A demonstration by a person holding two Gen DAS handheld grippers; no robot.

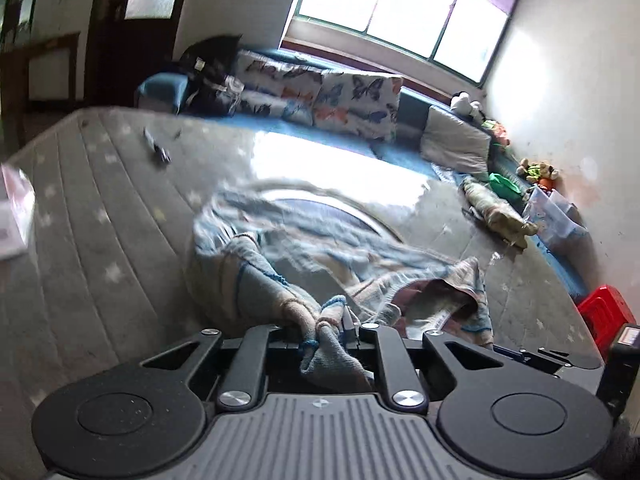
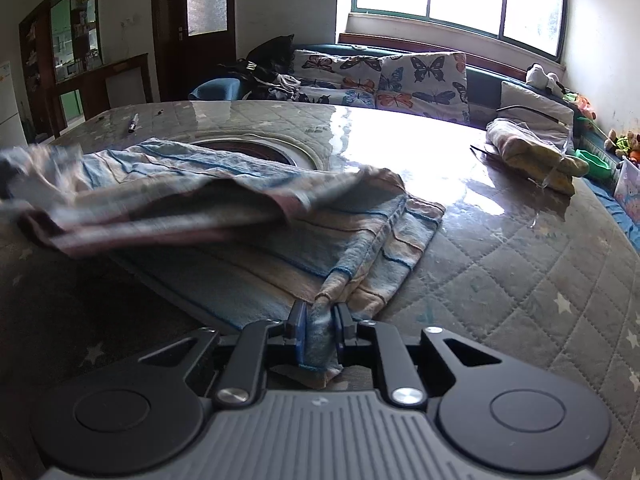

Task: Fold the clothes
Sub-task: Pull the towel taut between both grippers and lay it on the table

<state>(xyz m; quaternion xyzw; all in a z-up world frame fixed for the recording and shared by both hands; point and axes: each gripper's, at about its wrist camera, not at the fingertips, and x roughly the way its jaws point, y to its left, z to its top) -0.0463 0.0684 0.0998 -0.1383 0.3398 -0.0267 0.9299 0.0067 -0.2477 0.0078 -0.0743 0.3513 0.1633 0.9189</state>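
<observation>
Two grippers pinching one striped towel over the quilted desk.
Left gripper (image 1: 320,330) and right gripper (image 2: 318,320) each clamp a corner of the striped towel (image 2: 224,216); carry both level toward the butterfly cushions (image 2: 400,76), edges aligned.

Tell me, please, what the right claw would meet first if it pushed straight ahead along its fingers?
Most likely the striped towel itself: the right claw is already shut on a corner, and the folded layers lie directly ahead on the quilted table cover. Depth beyond is unclear.

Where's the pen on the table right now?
In the right wrist view the pen lies at the far left of the quilted table, beyond the striped cloth, toward the door.
</observation>
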